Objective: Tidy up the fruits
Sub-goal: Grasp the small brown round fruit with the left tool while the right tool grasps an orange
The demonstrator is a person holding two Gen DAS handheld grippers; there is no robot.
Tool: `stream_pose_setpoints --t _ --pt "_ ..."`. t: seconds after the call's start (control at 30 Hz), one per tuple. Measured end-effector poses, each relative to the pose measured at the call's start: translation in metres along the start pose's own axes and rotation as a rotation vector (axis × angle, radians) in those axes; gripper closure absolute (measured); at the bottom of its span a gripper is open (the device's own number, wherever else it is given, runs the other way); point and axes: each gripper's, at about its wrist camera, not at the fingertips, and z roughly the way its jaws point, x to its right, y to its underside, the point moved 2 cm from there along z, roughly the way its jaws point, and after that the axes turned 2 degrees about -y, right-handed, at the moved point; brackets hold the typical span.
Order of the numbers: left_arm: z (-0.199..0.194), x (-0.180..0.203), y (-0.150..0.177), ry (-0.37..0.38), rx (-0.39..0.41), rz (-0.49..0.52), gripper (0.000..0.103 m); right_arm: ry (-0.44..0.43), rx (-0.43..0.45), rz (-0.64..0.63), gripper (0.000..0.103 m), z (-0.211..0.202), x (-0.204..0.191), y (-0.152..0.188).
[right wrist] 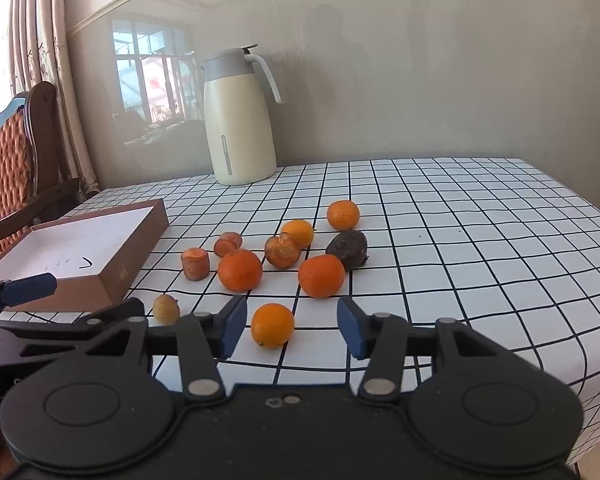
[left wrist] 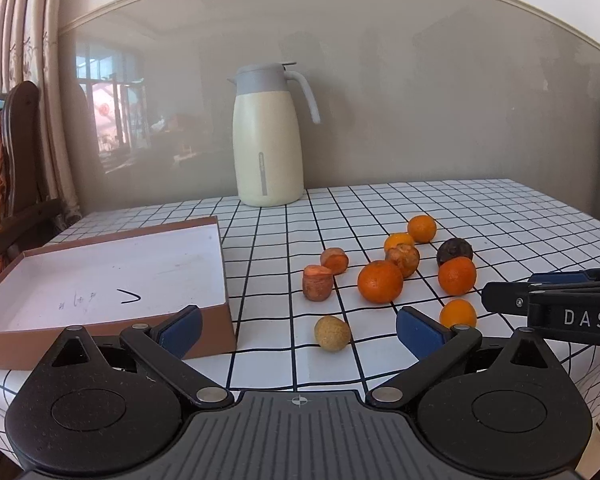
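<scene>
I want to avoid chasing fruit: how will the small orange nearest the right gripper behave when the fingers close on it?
The small orange looks round and smooth, so it will probably roll if nudged off-centre. Its skin seems firm, likely tolerating a gentle squeeze. The right gripper is open.

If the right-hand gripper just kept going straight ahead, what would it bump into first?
Probably the small orange: it lies on the tablecloth just ahead of the open right gripper, roughly between its fingers. Depth is unclear, so if the gripper rides higher, it could pass over it.

Black left claw (left wrist: 299, 328), blue pads (left wrist: 182, 329), silver rivets, "DAS" lettering
</scene>
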Motion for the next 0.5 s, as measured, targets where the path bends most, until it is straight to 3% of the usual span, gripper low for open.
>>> stream_pose_setpoints --t 0.03,0.1,0.23,0.3,0.5 --pt "0.004 0.002 -0.001 0.008 -0.005 0.005 0.001 -0.001 -0.004 0.001 0.061 0.002 0.0 0.0" --pt "0.012 0.004 -0.002 0.022 -0.019 0.01 0.022 -0.004 -0.015 0.002 0.061 0.007 0.001 -0.001" --pt "0.028 0.004 -0.002 0.035 -0.053 -0.005 0.028 -0.004 -0.016 0.014 0.062 0.013 0.004 0.0" --pt "0.033 0.005 -0.001 0.04 -0.062 -0.005 0.038 -0.003 -0.021 0.023 0.062 0.015 0.006 0.0" --pt "0.044 0.012 0.006 0.063 -0.096 -0.004 0.051 -0.009 -0.032 0.025 0.062 0.023 0.004 0.002"
